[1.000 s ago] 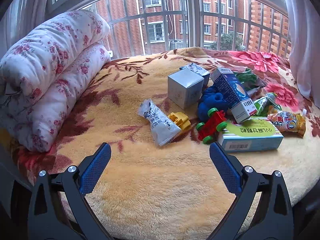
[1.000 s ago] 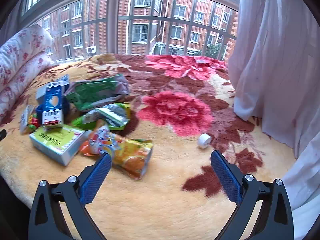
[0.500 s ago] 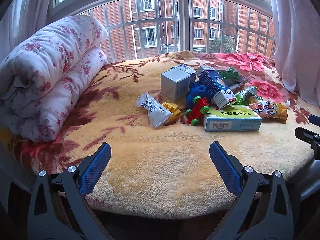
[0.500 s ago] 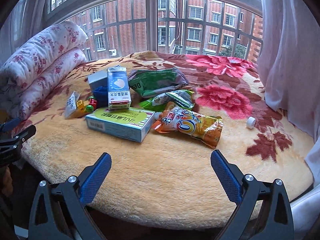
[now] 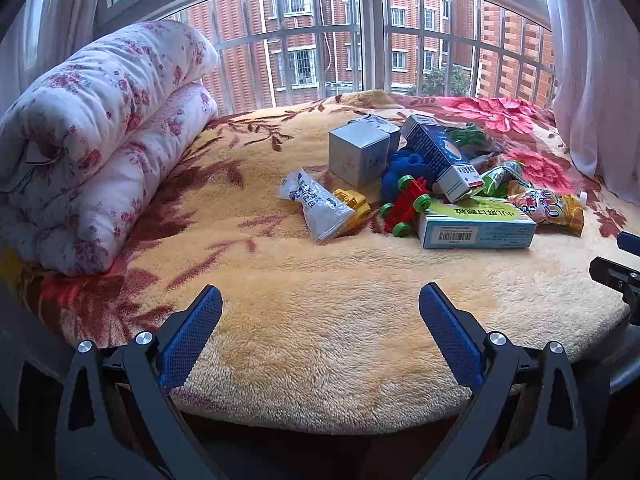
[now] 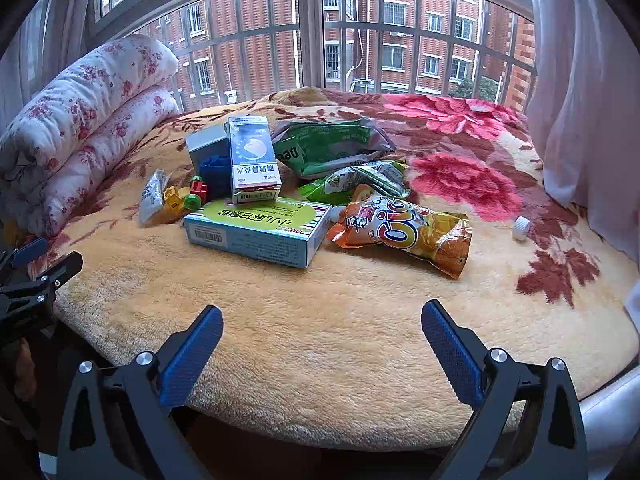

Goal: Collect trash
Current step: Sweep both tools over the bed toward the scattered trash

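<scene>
Both the left gripper (image 5: 320, 316) and right gripper (image 6: 322, 326) hang wide apart, empty, before the blanket (image 6: 320, 320). The trash pile (image 6: 280, 200) lies mid-blanket; only the right view shows the green bag (image 6: 332, 148) and white cap (image 6: 521, 227) fully.

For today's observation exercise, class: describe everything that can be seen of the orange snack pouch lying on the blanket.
The orange snack pouch is a glossy, crinkled foil-like bag printed with big colourful letters, a cartoon figure and orange fruit. It lies flat on the yellow floral blanket, slanting from upper left to lower right. Its left end meets the light-blue medicine box, and its top edge meets the green wrapper. A white bottle cap lies apart on its right. No gripper touches it.
</scene>
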Action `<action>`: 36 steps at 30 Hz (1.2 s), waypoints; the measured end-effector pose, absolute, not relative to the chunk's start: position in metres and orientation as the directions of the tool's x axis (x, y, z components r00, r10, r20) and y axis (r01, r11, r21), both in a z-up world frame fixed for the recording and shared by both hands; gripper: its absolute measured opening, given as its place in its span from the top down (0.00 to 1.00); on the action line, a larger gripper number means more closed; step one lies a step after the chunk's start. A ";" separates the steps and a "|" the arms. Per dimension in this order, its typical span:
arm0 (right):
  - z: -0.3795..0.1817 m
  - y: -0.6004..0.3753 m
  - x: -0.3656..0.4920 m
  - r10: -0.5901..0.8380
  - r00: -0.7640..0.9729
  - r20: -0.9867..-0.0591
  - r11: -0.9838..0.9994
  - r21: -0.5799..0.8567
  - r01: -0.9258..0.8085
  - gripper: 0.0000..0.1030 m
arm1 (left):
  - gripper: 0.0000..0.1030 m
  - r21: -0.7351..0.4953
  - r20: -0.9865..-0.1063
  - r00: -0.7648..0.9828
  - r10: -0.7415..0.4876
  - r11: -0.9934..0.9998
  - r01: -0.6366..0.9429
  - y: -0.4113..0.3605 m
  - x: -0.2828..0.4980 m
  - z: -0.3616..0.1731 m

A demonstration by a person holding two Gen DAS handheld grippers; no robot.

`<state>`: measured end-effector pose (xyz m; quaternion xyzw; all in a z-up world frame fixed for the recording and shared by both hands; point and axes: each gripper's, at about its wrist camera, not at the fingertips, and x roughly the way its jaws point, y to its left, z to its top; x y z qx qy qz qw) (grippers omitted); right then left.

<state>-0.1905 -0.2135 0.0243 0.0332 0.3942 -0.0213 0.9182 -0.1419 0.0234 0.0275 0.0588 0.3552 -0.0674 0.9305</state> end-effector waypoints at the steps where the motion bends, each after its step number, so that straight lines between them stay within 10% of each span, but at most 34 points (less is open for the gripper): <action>1: 0.023 -0.213 -0.190 -0.013 0.688 -0.725 0.997 0.042 0.063 0.05 | 0.07 0.059 -0.672 0.735 -0.085 0.984 0.167 0.024 -0.141 0.026; 36: 0.002 -0.222 -0.173 0.025 0.651 -0.758 0.999 0.047 0.017 0.05 | 0.07 0.086 -0.694 0.716 -0.077 0.978 0.189 0.015 -0.128 0.013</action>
